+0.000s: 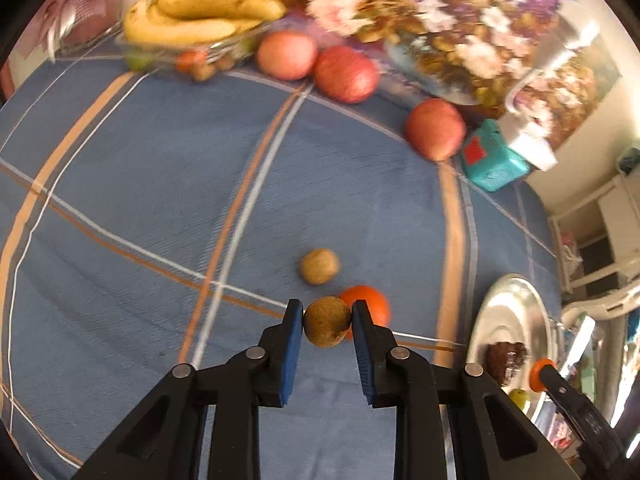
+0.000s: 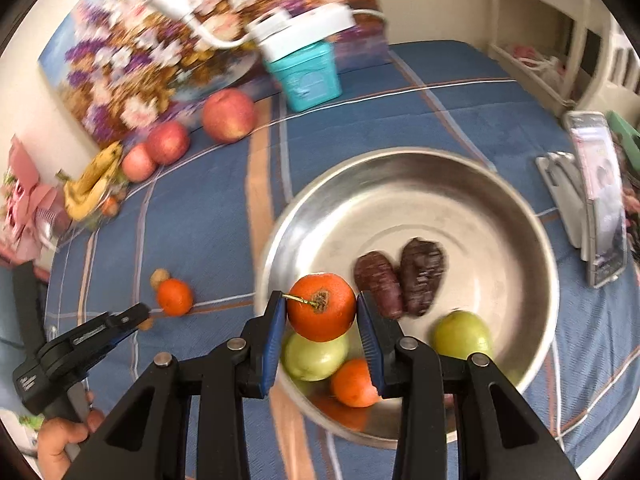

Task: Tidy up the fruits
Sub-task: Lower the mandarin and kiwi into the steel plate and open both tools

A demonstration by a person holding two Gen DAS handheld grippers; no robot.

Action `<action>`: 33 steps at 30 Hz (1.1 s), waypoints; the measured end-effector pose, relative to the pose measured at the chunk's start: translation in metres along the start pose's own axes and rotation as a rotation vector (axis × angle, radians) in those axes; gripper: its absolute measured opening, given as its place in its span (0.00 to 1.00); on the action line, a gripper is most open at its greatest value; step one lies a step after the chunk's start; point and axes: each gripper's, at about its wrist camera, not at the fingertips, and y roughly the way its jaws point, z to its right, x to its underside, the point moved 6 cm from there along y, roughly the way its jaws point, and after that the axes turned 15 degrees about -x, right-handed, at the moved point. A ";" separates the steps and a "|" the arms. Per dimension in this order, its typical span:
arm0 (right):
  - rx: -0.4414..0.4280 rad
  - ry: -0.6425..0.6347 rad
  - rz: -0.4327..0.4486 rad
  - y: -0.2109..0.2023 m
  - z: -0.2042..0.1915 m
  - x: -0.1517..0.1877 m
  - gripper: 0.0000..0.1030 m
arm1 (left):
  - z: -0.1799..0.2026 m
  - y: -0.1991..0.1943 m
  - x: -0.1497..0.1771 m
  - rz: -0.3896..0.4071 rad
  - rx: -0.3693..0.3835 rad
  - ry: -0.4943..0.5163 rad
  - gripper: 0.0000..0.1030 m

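The left gripper (image 1: 327, 322) pinches a small round brown fruit (image 1: 327, 321) between its two blue-padded fingers (image 1: 293, 344), the fruit sitting right at the fingertips, touched on both sides. Just beyond it, partly hidden by the right finger, a small orange mandarin (image 1: 370, 306) lies on the blue plaid tablecloth (image 1: 140, 200), and a second round brown fruit (image 1: 320, 266) rests a little farther out, apart from both.

The right gripper (image 2: 321, 307) clamps a round orange mandarin with a dry stem (image 2: 321, 307) between its blue pads, again at the very tips, held over the near left part of a round stainless-steel bowl (image 2: 460, 184). Inside the bowl, a green apple (image 2: 314, 354) and another orange mandarin (image 2: 354, 382) lie below the held fruit, a second green apple (image 2: 462, 334) sits to the right, and two dark purple oblong fruits (image 2: 400, 280) lie side by side toward the middle.

Far across the cloth, three red apples (image 1: 354, 74) stand in a loose row, with a bunch of yellow bananas (image 1: 196, 16) in a clear glass dish (image 1: 224, 50) to their left and a teal box (image 1: 494, 160) to their right.
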 end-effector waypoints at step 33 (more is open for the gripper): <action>0.137 0.163 0.065 -0.032 0.067 -0.007 0.57 | 0.087 -0.012 0.033 -0.009 0.091 0.179 0.70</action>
